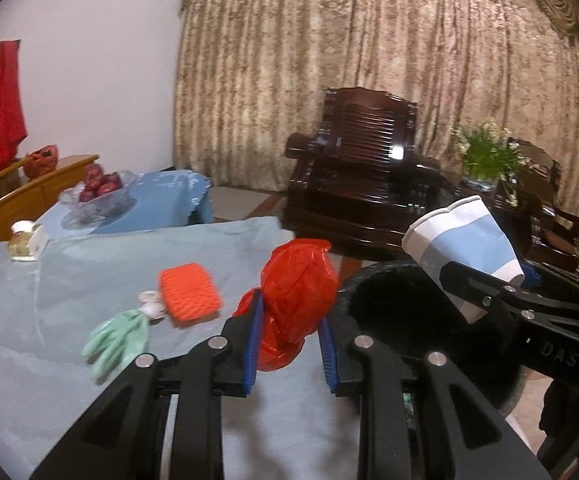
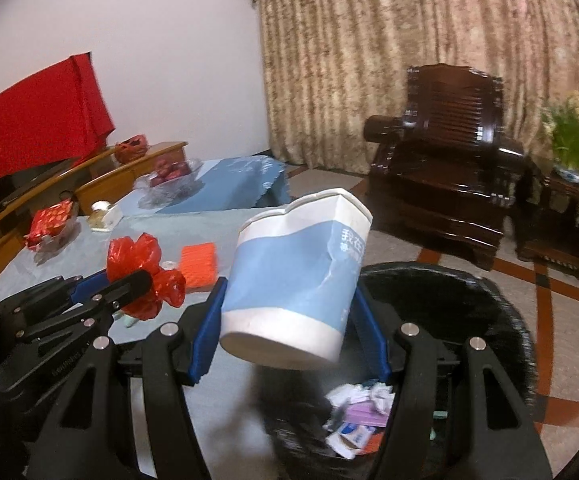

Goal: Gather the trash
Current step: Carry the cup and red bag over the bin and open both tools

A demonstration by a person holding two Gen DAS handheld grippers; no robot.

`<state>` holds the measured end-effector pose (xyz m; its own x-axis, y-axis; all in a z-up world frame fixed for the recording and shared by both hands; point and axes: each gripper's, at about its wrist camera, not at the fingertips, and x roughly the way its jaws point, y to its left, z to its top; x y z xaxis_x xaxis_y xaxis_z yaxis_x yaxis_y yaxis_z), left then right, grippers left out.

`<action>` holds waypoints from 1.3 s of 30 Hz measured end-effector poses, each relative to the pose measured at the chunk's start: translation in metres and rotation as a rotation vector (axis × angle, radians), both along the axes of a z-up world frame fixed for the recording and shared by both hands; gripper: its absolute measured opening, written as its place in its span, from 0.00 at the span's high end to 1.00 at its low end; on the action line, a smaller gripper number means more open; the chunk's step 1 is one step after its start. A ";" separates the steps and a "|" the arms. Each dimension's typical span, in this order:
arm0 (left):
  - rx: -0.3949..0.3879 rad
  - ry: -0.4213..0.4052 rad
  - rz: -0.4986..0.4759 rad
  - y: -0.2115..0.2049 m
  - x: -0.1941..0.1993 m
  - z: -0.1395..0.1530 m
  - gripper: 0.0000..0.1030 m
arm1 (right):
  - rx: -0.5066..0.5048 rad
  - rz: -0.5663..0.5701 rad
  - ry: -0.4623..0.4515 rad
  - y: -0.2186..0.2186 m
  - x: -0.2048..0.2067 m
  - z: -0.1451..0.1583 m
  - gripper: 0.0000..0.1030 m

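My left gripper [image 1: 289, 312] is shut on a crumpled red plastic bag [image 1: 301, 280], lifted above the grey-blue tablecloth [image 1: 69, 280]. To its right, my right gripper [image 1: 501, 278] holds a blue-and-white paper cup [image 1: 461, 236] over a black trash bin [image 1: 393, 308]. In the right wrist view the right gripper [image 2: 289, 288] grips the dented cup [image 2: 297, 256], tilted, above the bin's rim [image 2: 469, 280]; paper scraps [image 2: 357, 412] lie inside. The left gripper [image 2: 129, 284] with the red bag [image 2: 137, 260] is at the left. An orange foam net [image 1: 189, 294], a green glove-like piece [image 1: 117, 340] and a white scrap [image 1: 151, 304] lie on the table.
A glass bowl of apples [image 1: 97, 192] and a small jar [image 1: 23, 240] stand at the table's far left, with a red gift box [image 2: 49, 220] nearby. A dark wooden armchair [image 1: 361, 168] and a potted plant [image 1: 485, 156] stand beyond the bin, before a curtain.
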<state>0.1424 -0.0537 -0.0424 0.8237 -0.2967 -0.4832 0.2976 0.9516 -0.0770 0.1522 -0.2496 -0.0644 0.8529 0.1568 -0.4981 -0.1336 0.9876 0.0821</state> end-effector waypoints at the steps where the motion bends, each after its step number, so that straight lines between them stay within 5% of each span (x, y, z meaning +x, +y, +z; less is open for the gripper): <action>1: 0.000 -0.001 -0.018 -0.008 0.001 0.000 0.75 | 0.000 -0.014 -0.001 -0.007 -0.002 0.000 0.43; 13: 0.004 0.000 -0.155 -0.083 0.014 -0.003 0.75 | -0.032 -0.167 0.024 -0.081 -0.011 -0.020 0.42; 27: 0.002 0.045 -0.222 -0.135 0.042 -0.023 0.72 | -0.062 -0.252 0.079 -0.119 0.002 -0.054 0.37; 32: -0.005 0.065 -0.228 -0.136 0.046 -0.029 0.44 | -0.089 -0.290 0.094 -0.123 0.002 -0.063 0.21; 39: -0.004 0.051 -0.195 -0.122 0.042 -0.027 0.26 | -0.074 -0.311 0.088 -0.126 -0.002 -0.066 0.06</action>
